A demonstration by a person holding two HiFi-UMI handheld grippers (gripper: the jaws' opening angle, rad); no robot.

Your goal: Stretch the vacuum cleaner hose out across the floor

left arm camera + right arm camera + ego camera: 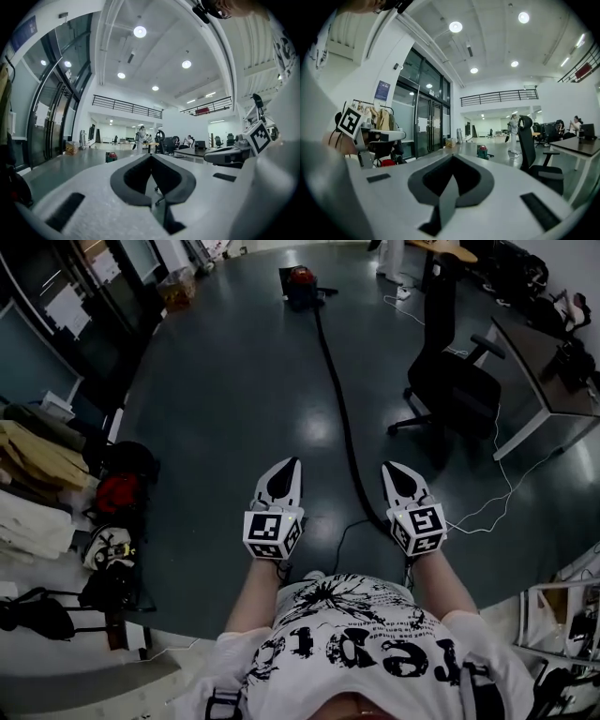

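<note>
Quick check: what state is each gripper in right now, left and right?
Left gripper: closed, holding nothing.
Right gripper: closed, holding nothing.

The black hose (339, 399) lies stretched nearly straight along the floor, its near end just left of my right gripper (388, 467). Far ahead of me it joins the red vacuum (302, 282).

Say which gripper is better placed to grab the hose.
Likely right. The hose runs close beside the right gripper; the left gripper is farther away. Both are shut and empty.
</note>
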